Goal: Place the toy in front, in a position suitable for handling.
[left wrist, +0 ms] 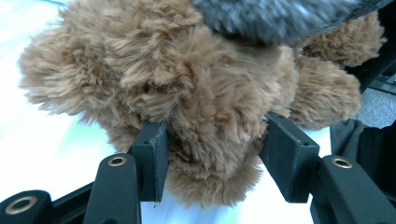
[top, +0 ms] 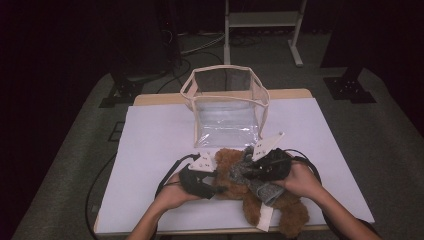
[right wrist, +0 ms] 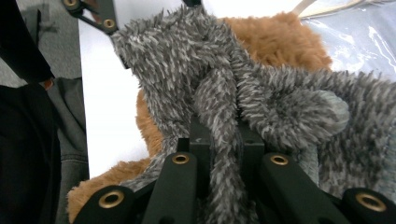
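A brown plush teddy bear [top: 231, 161] lies at the table's front centre, partly wrapped in a grey fuzzy garment [top: 266, 192]. My left gripper [top: 218, 187] comes in from the left. In the left gripper view my left gripper [left wrist: 215, 136] has its jaws pressed into both sides of a rounded part of the teddy bear [left wrist: 196, 88]. My right gripper [top: 246, 172] reaches in from the right. Seen closer, my right gripper [right wrist: 223, 131] is shut on a fold of the grey garment [right wrist: 219, 93], with brown fur [right wrist: 275, 37] behind it.
A clear plastic bag [top: 226, 125] with beige trim stands open-topped just behind the bear. The white table top [top: 150, 150] extends to both sides. A white stand's legs [top: 227, 45] and cables lie on the floor beyond the table.
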